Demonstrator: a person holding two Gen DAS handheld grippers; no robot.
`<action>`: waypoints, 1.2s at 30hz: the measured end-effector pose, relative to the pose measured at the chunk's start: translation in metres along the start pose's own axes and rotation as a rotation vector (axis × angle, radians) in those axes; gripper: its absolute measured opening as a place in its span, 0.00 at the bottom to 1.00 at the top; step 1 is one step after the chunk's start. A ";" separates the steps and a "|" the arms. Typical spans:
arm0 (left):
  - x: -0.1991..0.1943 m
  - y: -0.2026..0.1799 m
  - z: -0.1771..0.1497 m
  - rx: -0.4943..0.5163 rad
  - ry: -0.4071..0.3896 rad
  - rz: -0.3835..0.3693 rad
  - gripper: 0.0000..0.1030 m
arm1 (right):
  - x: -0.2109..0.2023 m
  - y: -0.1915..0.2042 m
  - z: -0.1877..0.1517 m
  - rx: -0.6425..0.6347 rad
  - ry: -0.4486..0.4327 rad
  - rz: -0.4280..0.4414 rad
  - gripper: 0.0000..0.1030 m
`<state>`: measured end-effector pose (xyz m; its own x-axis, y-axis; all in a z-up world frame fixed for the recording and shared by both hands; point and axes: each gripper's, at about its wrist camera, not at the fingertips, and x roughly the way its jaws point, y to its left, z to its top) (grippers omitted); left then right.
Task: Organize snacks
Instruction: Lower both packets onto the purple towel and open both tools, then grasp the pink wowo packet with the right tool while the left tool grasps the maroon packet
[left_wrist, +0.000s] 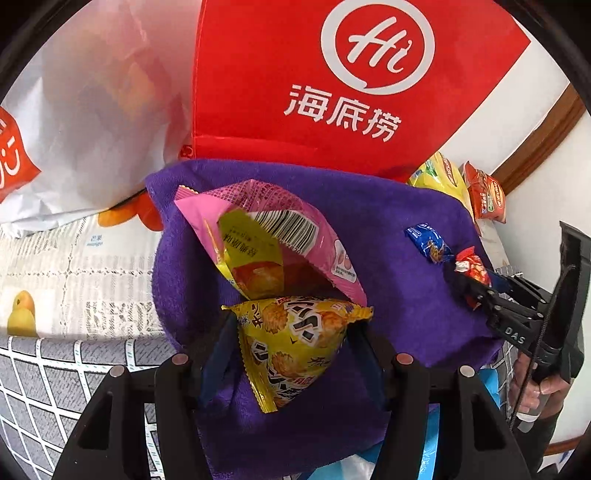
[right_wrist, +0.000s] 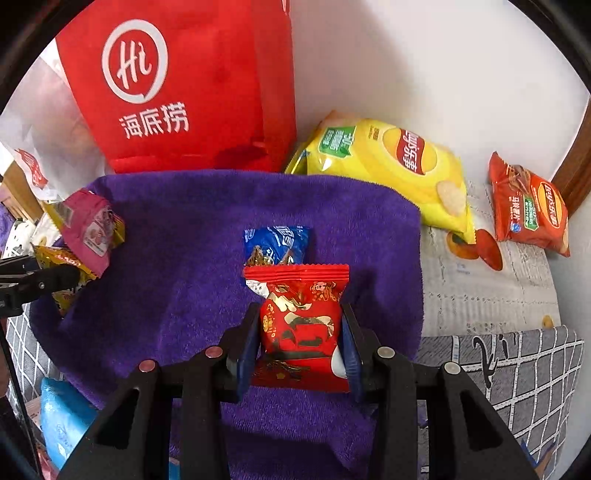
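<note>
My left tongs (left_wrist: 291, 332) pinch the yellow packet (left_wrist: 295, 343); my right tongs (right_wrist: 301, 332) clamp the red packet (right_wrist: 301, 325). Both look light, puffy and slick, so I'd grip mid-body, gently.

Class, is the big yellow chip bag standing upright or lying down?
Lying down: the yellow chip bag rests on its side beside the red bag, its logo turned sideways.

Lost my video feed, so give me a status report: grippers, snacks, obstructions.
Left gripper shut on yellow snack packet. Right gripper shut on red snack packet. Both over purple towel; pink packet and blue packet lie just ahead.
</note>
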<state>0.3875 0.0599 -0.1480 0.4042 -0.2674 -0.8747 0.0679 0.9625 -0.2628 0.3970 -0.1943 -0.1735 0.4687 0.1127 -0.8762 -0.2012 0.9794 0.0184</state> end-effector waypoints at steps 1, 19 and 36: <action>0.002 -0.001 0.000 0.000 0.009 0.001 0.59 | 0.004 -0.001 0.000 0.001 0.009 0.000 0.40; -0.049 -0.014 -0.025 0.042 0.002 0.115 0.80 | -0.075 0.008 -0.003 0.045 -0.128 0.010 0.76; -0.155 -0.003 -0.115 -0.051 -0.196 0.015 0.80 | -0.170 0.059 -0.099 0.010 -0.172 -0.006 0.81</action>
<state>0.2202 0.0931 -0.0588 0.5745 -0.2343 -0.7842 0.0161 0.9612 -0.2754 0.2202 -0.1724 -0.0713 0.6101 0.1335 -0.7810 -0.1904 0.9815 0.0191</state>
